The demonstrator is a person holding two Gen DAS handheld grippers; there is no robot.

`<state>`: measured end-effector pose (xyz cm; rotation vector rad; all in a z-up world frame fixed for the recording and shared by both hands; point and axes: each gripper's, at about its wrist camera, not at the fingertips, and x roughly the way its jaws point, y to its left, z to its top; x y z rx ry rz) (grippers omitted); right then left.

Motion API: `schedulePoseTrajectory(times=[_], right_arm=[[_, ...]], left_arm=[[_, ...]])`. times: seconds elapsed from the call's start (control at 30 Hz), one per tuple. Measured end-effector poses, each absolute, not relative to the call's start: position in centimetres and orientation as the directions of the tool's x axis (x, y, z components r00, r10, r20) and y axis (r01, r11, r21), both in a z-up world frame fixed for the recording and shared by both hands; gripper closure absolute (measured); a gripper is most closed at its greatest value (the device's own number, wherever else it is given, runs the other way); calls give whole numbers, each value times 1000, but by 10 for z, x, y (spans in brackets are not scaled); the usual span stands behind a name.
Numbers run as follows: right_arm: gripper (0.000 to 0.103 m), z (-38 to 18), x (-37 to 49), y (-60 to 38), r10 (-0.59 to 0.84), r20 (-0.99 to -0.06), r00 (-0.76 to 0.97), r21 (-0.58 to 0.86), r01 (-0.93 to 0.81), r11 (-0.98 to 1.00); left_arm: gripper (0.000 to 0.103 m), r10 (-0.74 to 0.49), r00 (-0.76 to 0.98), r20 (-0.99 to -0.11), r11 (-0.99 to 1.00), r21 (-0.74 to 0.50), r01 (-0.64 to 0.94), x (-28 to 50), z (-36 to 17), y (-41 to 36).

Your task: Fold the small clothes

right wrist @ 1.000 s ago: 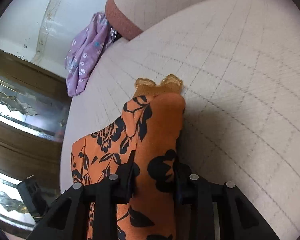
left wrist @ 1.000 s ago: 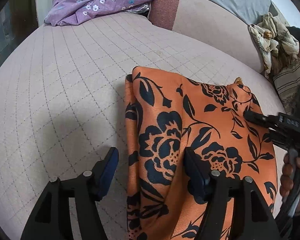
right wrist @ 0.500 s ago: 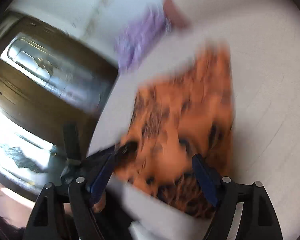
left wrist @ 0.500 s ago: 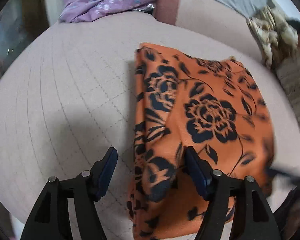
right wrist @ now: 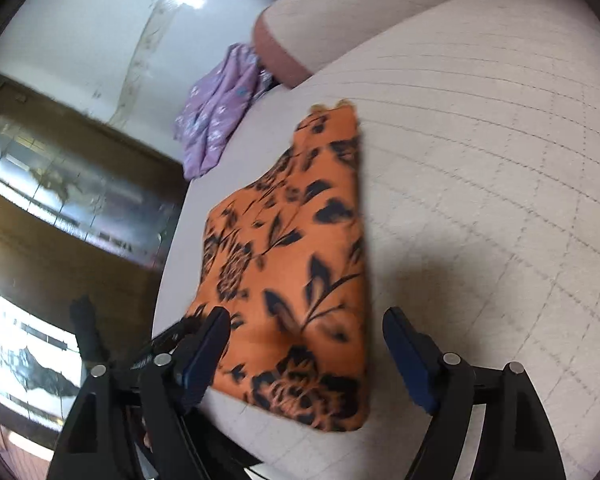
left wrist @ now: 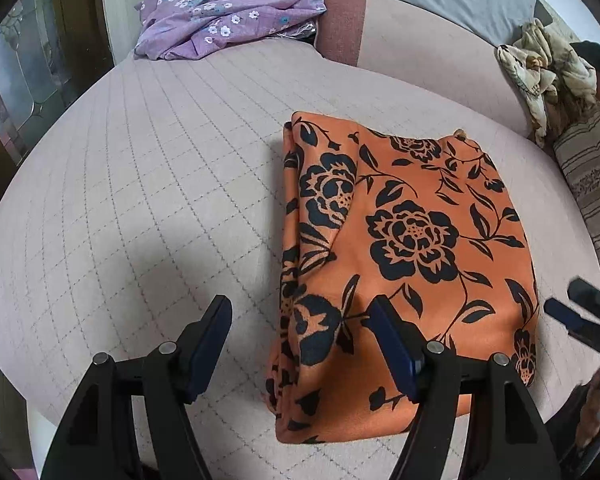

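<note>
Surface: quilted pale-pink sofa seat carries the work; its backrest runs along 12 o'clock.
Garment: my orange floral garment lies folded into a flat rectangle on the seat, at 3 o'clock from centre in the left view.
Change: a second ago my right tool was clamped on the garment's edge; its jaws have just been opening, and the cloth now lies flat under them with nothing pinched.
Left tool: my left tool is released, one finger over the garment's near edge, the other over bare seat.
Meaning: I judge this fold finished and the garment set down.
Room: purple flowered cloth at 11 o'clock, crumpled beige cloth at 2 o'clock, dark glazed wooden cabinet beyond the seat.
</note>
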<state>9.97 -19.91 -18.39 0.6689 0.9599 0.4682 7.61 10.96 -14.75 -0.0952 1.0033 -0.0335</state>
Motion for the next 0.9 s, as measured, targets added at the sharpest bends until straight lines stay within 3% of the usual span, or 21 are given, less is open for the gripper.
schedulePoseTrajectory(times=[0.27, 0.4, 0.43, 0.47, 0.5, 0.57, 0.6, 0.63, 0.67, 0.77, 0.83, 0.9], right_arm=[[19, -200, 154, -191, 626, -622, 470, 686, -57, 725], [18, -221, 170, -175, 641, -645, 416, 690, -45, 723], [22, -219, 170, -172, 645, -638, 420, 687, -66, 724], [51, -215, 170, -166, 649, -641, 409, 672, -110, 733], [55, -214, 170, -162, 649, -654, 389, 662, -121, 740], [55, -211, 169, -160, 627, -673, 392, 634, -132, 762], [55, -209, 168, -161, 627, -673, 393, 633, -133, 762], [48, -207, 167, -162, 632, -667, 395, 636, -139, 759], [35, -205, 166, -165, 632, -662, 403, 640, -135, 757], [18, -196, 161, -179, 630, -609, 481, 661, -129, 739], [18, -203, 167, -179, 624, -627, 467, 667, -93, 739], [41, -218, 178, -158, 683, -657, 320, 685, -126, 718]], left_arm=[[30, -97, 535, -840, 992, -123, -13, 97, -148, 109], [19, -128, 527, -840, 988, -152, -3, 105, -160, 104], [19, -127, 491, -862, 990, -138, 13, 109, -172, 100], [22, -142, 480, -866, 988, -152, 20, 112, -179, 99], [23, -166, 489, -856, 983, -183, 12, 112, -180, 102], [35, -209, 491, -846, 973, -230, 17, 112, -171, 106], [35, -201, 501, -842, 975, -221, 20, 111, -164, 106], [35, -190, 523, -831, 979, -203, 32, 110, -157, 106], [34, -190, 539, -820, 979, -197, 45, 109, -152, 106], [23, -194, 538, -820, 978, -204, 42, 118, -154, 108], [31, -243, 448, -860, 969, -237, 70, 133, -178, 101], [41, -267, 468, -842, 961, -267, 67, 135, -178, 101]])
